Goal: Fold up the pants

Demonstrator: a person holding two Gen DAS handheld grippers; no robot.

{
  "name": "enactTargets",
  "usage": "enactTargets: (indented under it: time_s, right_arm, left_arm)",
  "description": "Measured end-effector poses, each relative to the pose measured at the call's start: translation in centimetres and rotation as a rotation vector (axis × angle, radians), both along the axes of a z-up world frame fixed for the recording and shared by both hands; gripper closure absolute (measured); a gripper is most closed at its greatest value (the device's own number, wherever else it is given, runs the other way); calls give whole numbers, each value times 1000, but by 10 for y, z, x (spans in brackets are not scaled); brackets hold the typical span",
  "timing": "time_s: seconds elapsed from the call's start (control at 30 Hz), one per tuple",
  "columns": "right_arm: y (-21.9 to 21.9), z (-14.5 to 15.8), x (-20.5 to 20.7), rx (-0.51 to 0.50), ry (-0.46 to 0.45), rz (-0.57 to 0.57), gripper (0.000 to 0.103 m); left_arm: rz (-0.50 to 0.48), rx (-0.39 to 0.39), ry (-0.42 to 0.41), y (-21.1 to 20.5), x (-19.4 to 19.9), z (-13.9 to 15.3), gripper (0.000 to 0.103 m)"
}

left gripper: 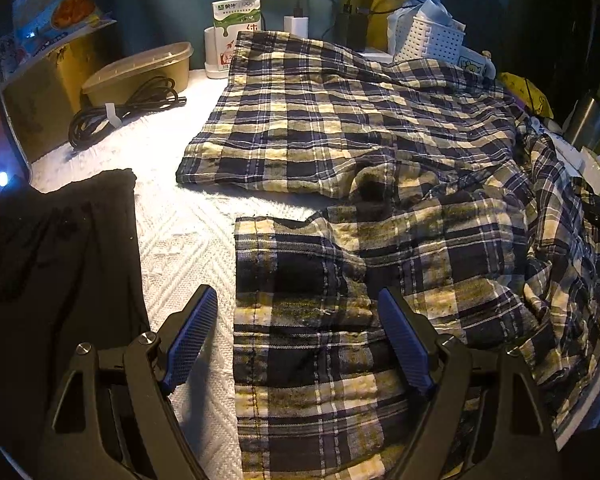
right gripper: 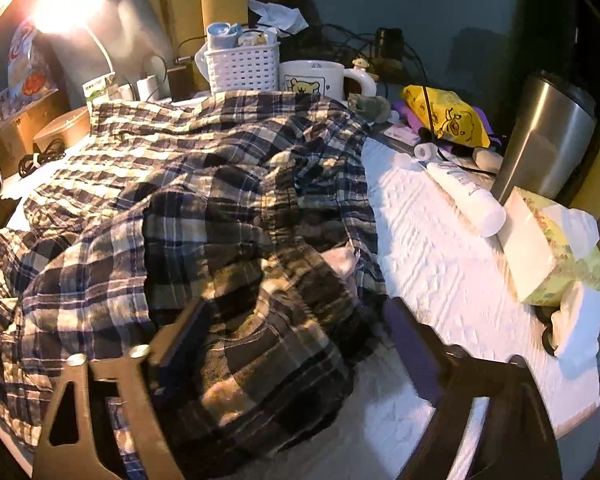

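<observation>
While both claws stand spread over the crumpled navy-and-cream plaid cotton pants [left gripper: 380,152], neither pinches cloth yet.

Because the left claw [left gripper: 296,312] straddles the hem edge of the near leg with its blue ribbed pads apart, closing here risks catching only one layer, which would let the leg twist on lifting. The right claw [right gripper: 300,320] sits spread around a bunched ridge at the waist end; a grip on that bunch would carry wrinkles into the fold. The pants lie across the white textured cloth covering the bench [left gripper: 188,248], their far edge touching the white perforated plastic basket [right gripper: 242,68] and just beside the cream bear-print mug [right gripper: 320,78]. Dragging the fabric rearward could topple either. Open room exists only on the bare strip at the left, between the black folded garment [left gripper: 60,248] and the plaid leg.
</observation>
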State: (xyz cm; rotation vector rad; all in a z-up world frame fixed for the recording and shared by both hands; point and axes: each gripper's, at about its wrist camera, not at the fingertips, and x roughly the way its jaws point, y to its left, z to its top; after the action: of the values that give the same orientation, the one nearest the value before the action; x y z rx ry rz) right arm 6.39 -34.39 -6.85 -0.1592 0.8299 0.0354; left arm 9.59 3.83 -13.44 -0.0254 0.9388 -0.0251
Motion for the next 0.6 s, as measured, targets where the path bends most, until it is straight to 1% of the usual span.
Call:
enactTargets:
  time_s: [0.07,0.1,0.13,0.17,0.2,0.23,0.3,0.37,0.43,0.6]
  right_arm:
    - [2,-5,1,-7,17,1,40]
    - [3,-5,1,-22,17,-1,42]
    - [5,-5,0,-29,13,3,55]
    - [7,-6,0,-37,13,7,66]
    - [8,-5,-1,-43,9,9,71]
    - [8,-5,-2,-39,8,13,80]
    - [10,-1,-5,-34,2,13,83]
    - [11,7,-10,-23,-15,8,84]
    - [14,22,-18,-14,-47,7,84]
    - [26,67,-42,6,-129,20,85]
  left_arm:
    - [-7,4,-14,-2,-2,0,25]
    - [-16,4,-22,-3,-3,1,38]
    - [-28,6,-31,-5,-4,2,61]
    - [-32,8,-34,-7,-4,3,70]
    - [-37,-4,-35,-7,-4,4,83]
    - [-47,-32,-28,-7,-4,5,94]
    - [-36,-59,-35,-3,-4,9,96]
    - [-13,-61,-71,4,-5,21,96]
    - [4,-94,-104,17,-4,38,96]
    - [21,-52,-187,37,7,77,96]
